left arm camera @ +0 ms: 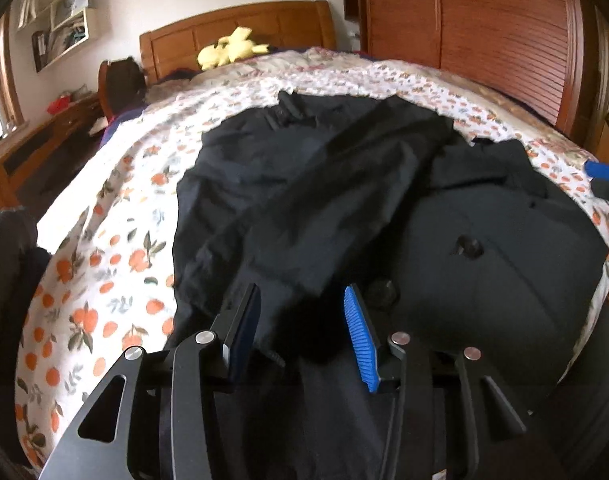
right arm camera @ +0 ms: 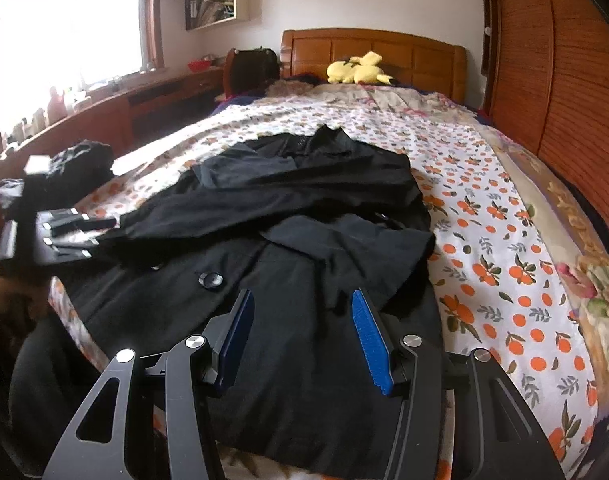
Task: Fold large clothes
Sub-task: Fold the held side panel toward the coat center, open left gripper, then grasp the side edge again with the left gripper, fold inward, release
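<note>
A large black coat (left arm camera: 344, 184) with round buttons (left arm camera: 469, 246) lies spread on the bed; it also shows in the right wrist view (right arm camera: 296, 216), with both sleeves folded across its body. My left gripper (left arm camera: 302, 294) is open and empty, hovering over the coat's lower part. My right gripper (right arm camera: 302, 298) is open and empty above the coat's lower right side. The left gripper shows at the left of the right wrist view (right arm camera: 72, 232), at the coat's left edge. A blue tip of the right gripper shows at the far right of the left wrist view (left arm camera: 602, 172).
The bed has an orange-fruit print sheet (right arm camera: 504, 216) and a wooden headboard (right arm camera: 376, 52) with a yellow plush toy (right arm camera: 356, 70). A wooden wardrobe (right arm camera: 564, 80) runs along the right. A desk (right arm camera: 104, 112) and window stand left. A dark bundle (right arm camera: 80, 160) lies at the bed's left edge.
</note>
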Motion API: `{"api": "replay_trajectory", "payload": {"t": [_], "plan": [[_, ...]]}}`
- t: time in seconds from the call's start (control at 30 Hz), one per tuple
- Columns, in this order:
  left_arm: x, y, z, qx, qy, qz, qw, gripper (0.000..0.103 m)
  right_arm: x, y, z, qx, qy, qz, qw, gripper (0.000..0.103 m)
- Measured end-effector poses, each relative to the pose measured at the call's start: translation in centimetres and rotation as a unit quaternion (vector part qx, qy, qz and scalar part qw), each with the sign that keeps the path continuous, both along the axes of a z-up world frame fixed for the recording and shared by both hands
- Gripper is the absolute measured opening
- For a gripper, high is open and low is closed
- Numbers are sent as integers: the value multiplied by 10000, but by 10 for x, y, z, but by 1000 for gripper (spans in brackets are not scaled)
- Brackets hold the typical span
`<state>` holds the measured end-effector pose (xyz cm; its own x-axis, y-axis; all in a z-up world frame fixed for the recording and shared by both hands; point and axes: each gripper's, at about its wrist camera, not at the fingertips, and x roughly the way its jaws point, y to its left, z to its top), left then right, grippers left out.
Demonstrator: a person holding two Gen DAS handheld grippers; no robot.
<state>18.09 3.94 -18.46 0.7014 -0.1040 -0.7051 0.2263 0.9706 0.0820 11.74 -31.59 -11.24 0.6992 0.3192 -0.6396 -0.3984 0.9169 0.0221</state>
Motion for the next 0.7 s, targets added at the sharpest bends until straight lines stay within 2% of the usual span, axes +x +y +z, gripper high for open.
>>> {"api": "replay_trajectory", "payload": {"t": [0.2, 0.27, 0.37, 0.47, 0.7], "plan": [[6, 14, -16, -80, 292, 177, 9994, 46, -6, 12, 12, 96, -137, 69, 9998, 52], [7, 16, -18, -94, 311, 155, 9994, 36, -6, 15, 15, 100, -164, 92, 9998, 53], [5, 16, -20, -136, 401, 31, 9991, 5, -5, 18, 18, 103, -190, 105, 9997, 53], [-1, 12, -17, -62, 376, -68, 9993, 4, -5, 20, 20, 120, -193, 103, 9997, 53], [-34, 1, 8, -388, 137, -333, 9986, 3, -12, 24, 21, 148, -211, 153, 9995, 53]]}}
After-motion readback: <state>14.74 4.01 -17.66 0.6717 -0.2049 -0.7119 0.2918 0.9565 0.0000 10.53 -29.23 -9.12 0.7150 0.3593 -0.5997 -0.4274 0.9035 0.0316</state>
